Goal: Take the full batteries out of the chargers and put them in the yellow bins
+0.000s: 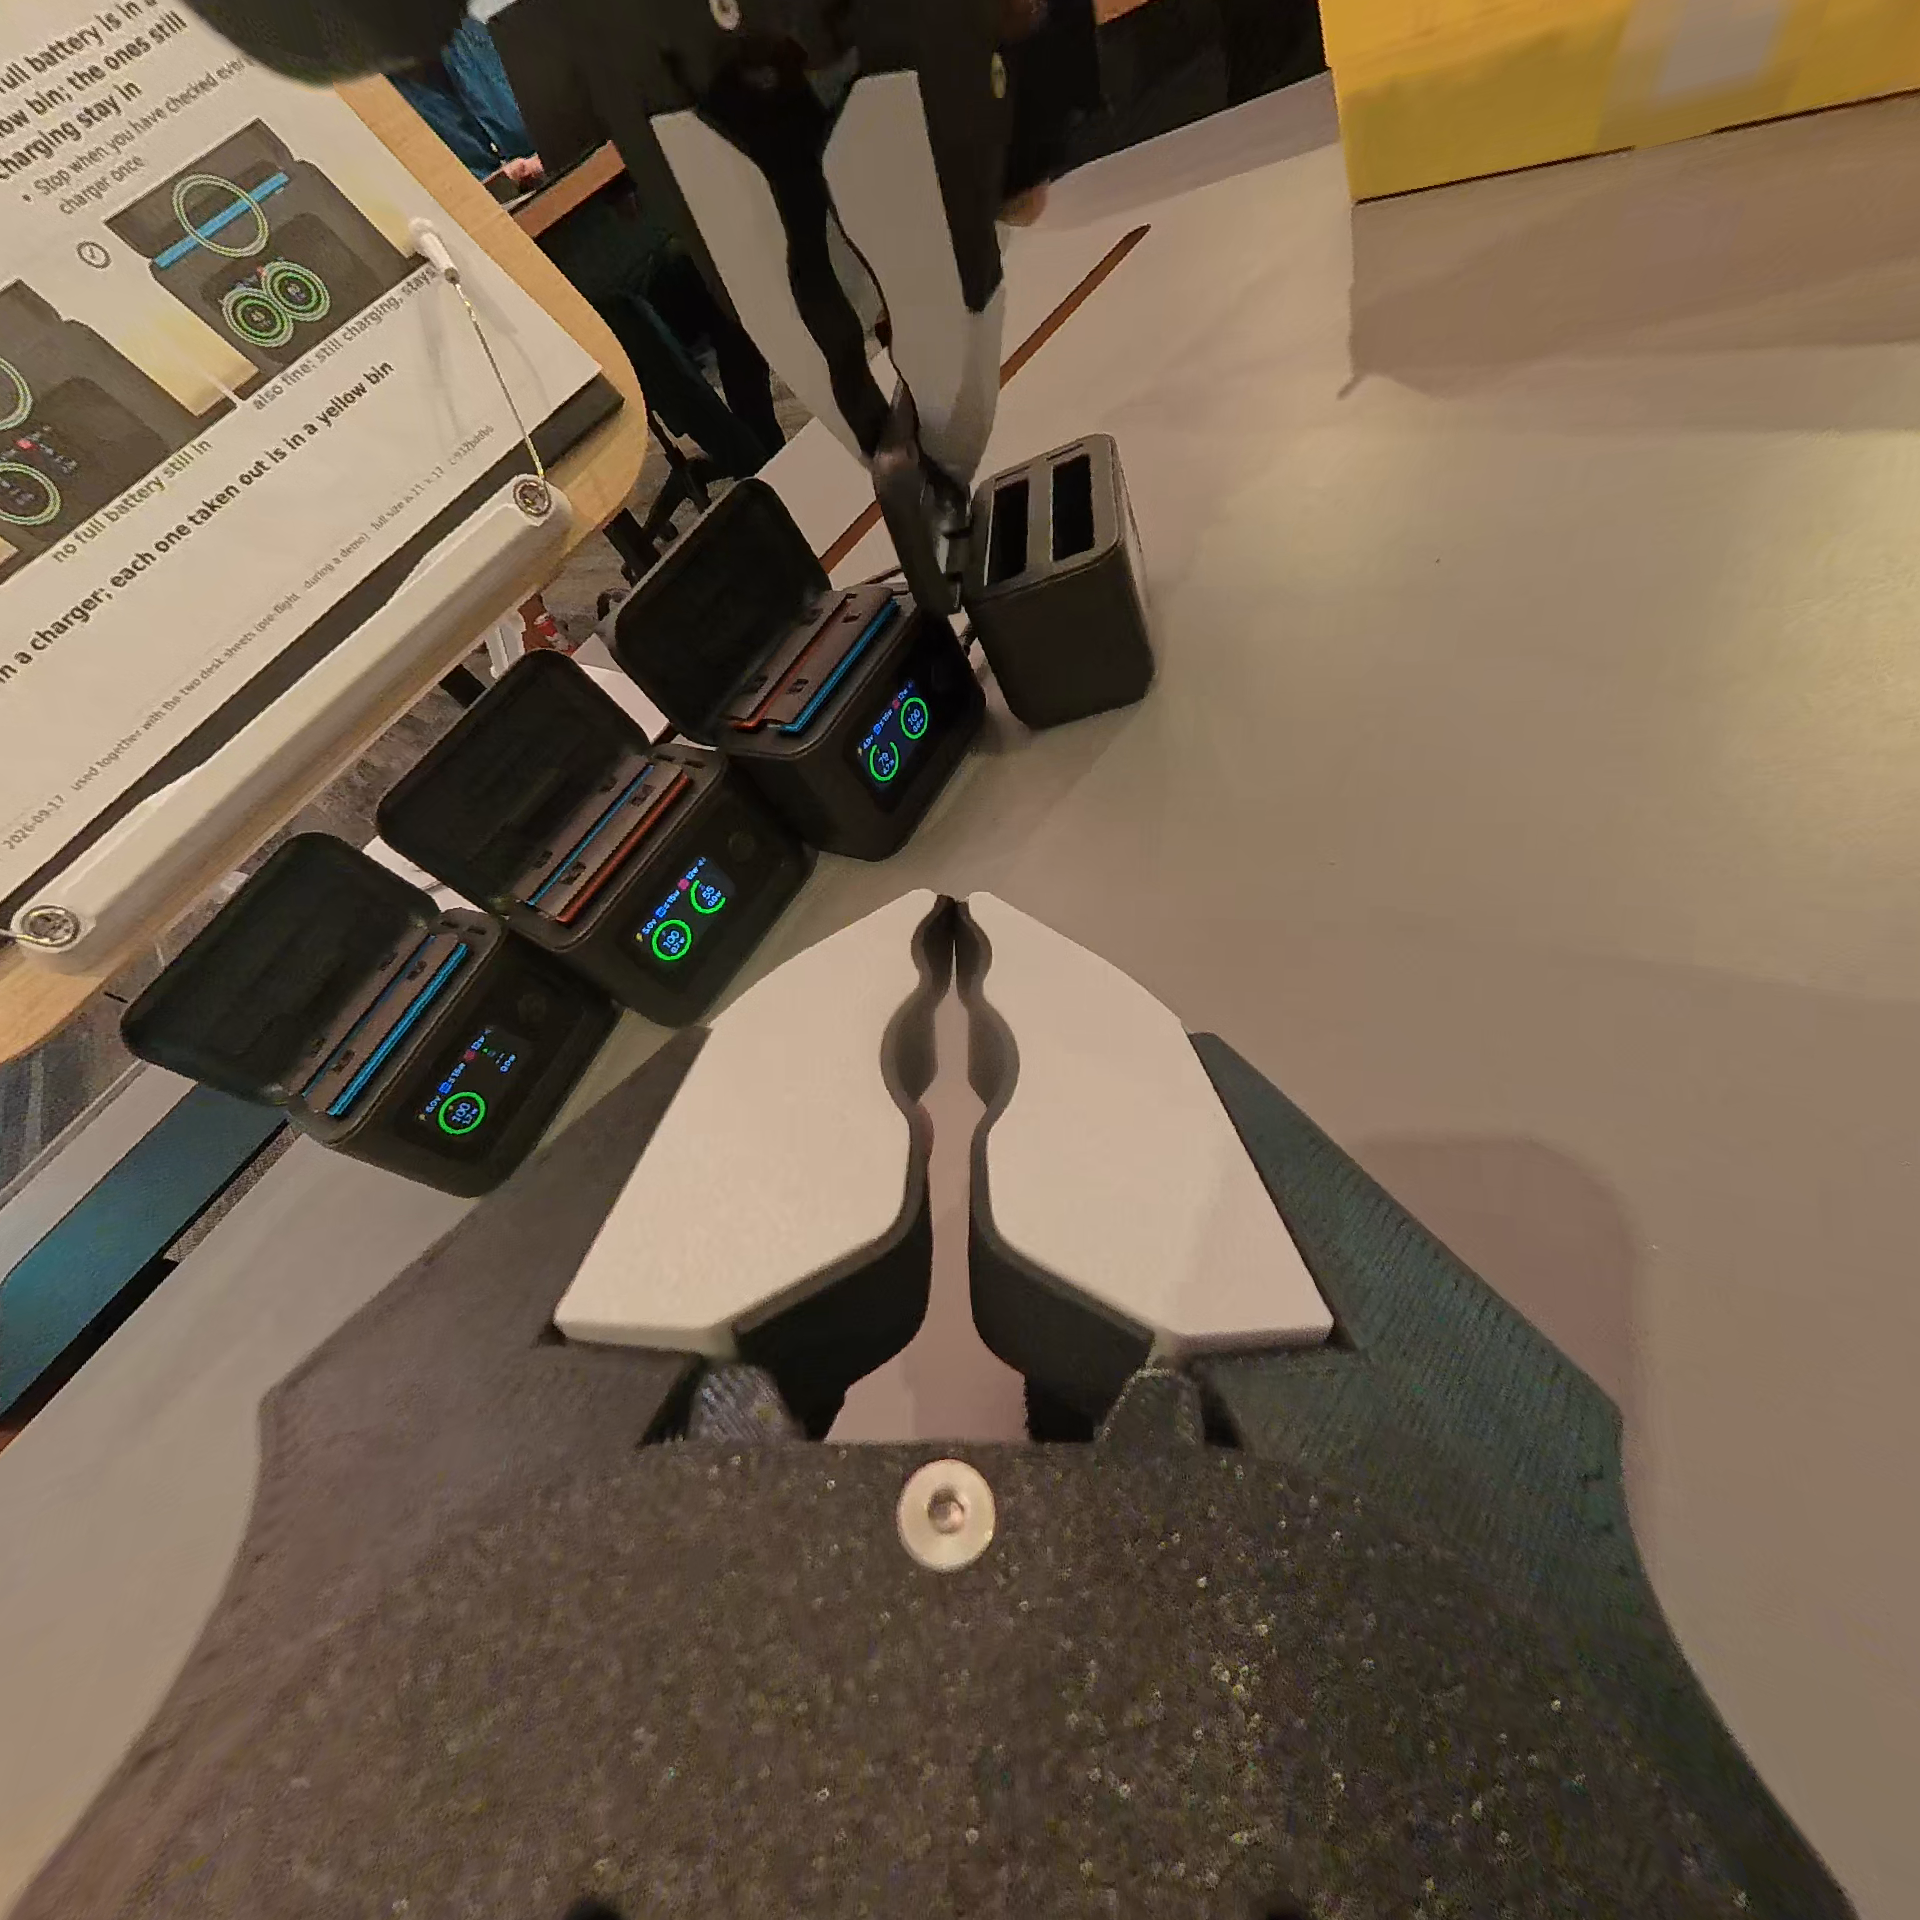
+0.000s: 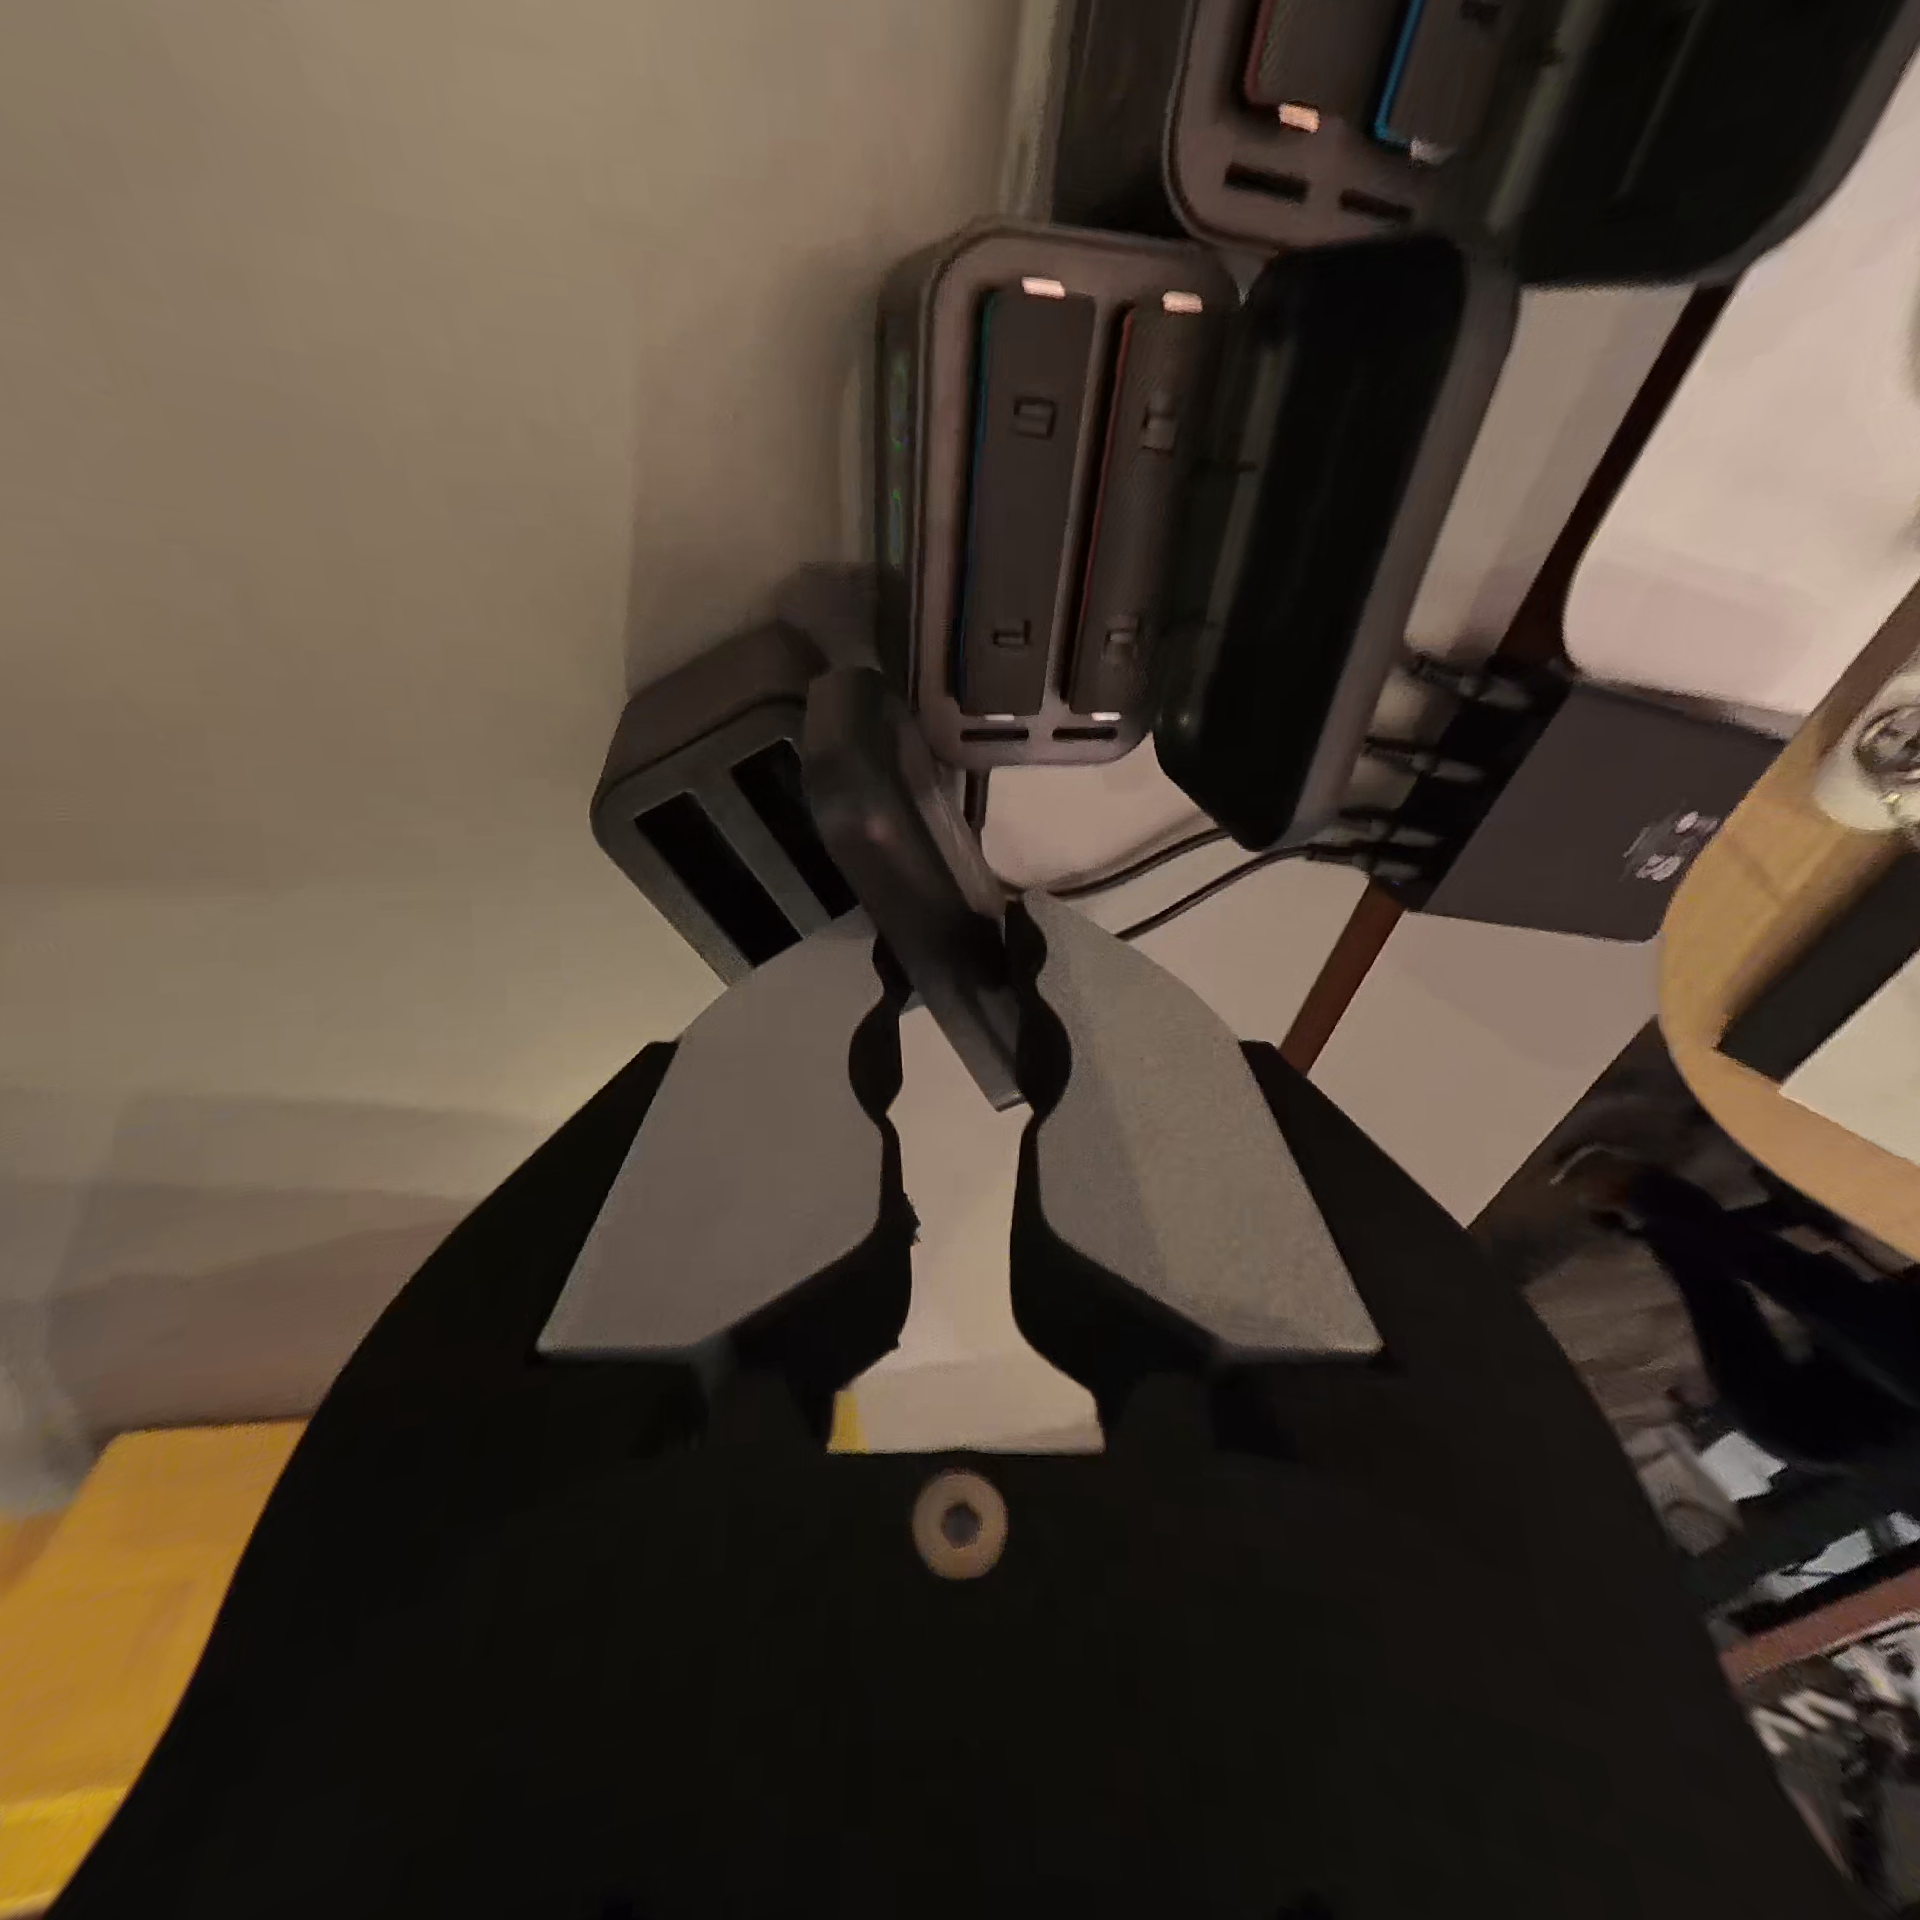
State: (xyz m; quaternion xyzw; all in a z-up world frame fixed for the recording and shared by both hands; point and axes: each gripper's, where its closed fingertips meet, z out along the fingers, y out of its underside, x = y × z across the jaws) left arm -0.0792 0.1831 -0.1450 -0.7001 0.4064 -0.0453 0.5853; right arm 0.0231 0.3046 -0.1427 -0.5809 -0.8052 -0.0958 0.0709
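1. Across the grey bench (image 1: 1507, 727) four dark chargers stood in a slanting row, with a yellow bin (image 1: 1621, 94) at the far right corner and well apart from them.
2. Beside the row, on the left, a printed instruction sheet (image 1: 208, 343) leaned on a pale wooden board, its lower edge held by a white clip bar (image 1: 312, 717).
3. Three chargers had their lids tipped back and lit screens facing forward: the nearest charger (image 1: 416, 1049), the middle charger (image 1: 623, 873) and the third charger (image 1: 831, 707). Each held flat batteries with blue or orange edges in its slots.
4. The end charger (image 1: 1070, 582) stood just beside the third one, both slots dark and empty, its screen not visible.
5. The left gripper (image 1: 953, 914) hovered low over bare bench in front of the row, fingertips pressed together and holding nothing.
6. The right gripper (image 2: 951, 935) reached down at the end charger, its fingers closed on the lid (image 2: 914, 883) hinged to that charger, which stood tilted between them.
7. Black cables (image 2: 1164, 894) ran behind the chargers to a dark block.
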